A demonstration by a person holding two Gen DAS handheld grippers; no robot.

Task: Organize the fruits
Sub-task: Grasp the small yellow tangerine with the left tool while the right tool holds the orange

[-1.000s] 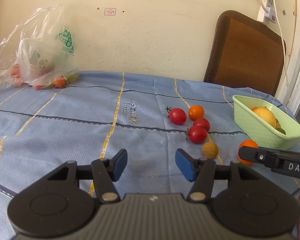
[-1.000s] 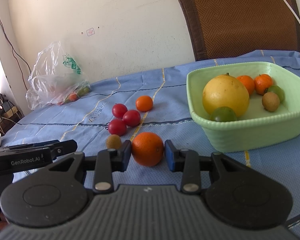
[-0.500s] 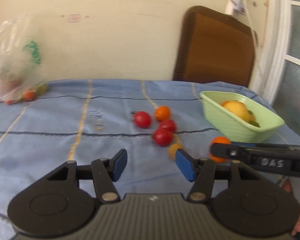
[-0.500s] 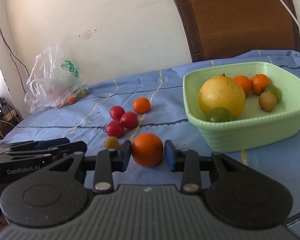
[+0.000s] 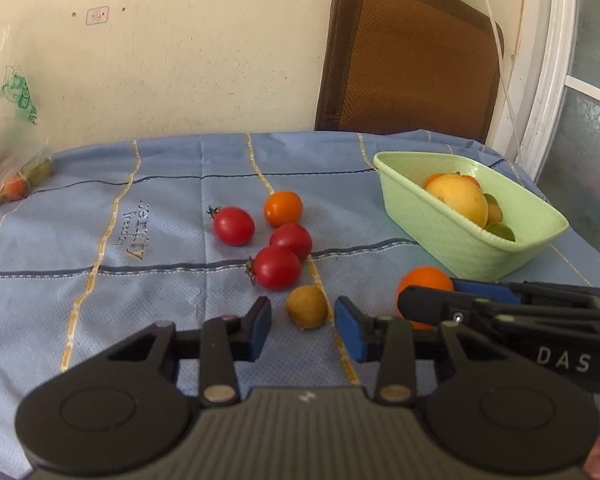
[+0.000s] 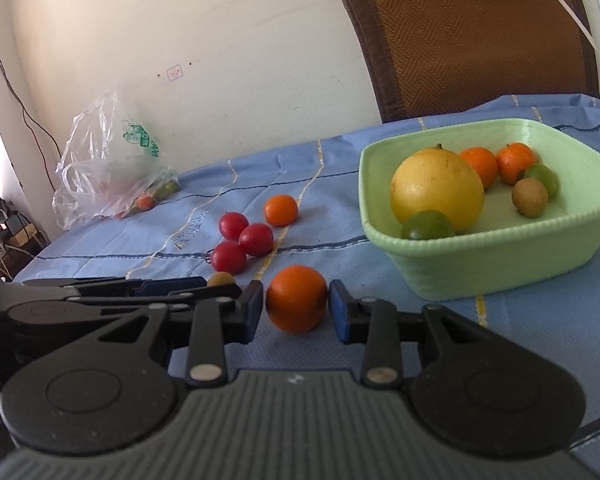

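Observation:
My left gripper [image 5: 303, 330] is open, its blue pads on either side of a small brown fruit [image 5: 307, 306] lying on the blue cloth, without touching it. My right gripper [image 6: 296, 310] is open around an orange [image 6: 297, 298] on the cloth, with small gaps at both pads. Three red tomatoes [image 5: 277, 268] and a small orange fruit [image 5: 283, 208] lie just beyond. The green basket [image 6: 500, 256] at the right holds a big yellow fruit [image 6: 437, 192], oranges, green fruits and a brown one.
A clear plastic bag [image 6: 108, 172] with more fruit lies at the far left by the wall. A brown chair back [image 5: 410, 56] stands behind the table. The right gripper's body [image 5: 532, 316] lies close to the left gripper's right side.
The left gripper moved forward and right, so the small brown fruit now lies between its pads. The right gripper stayed around the orange and opened slightly.

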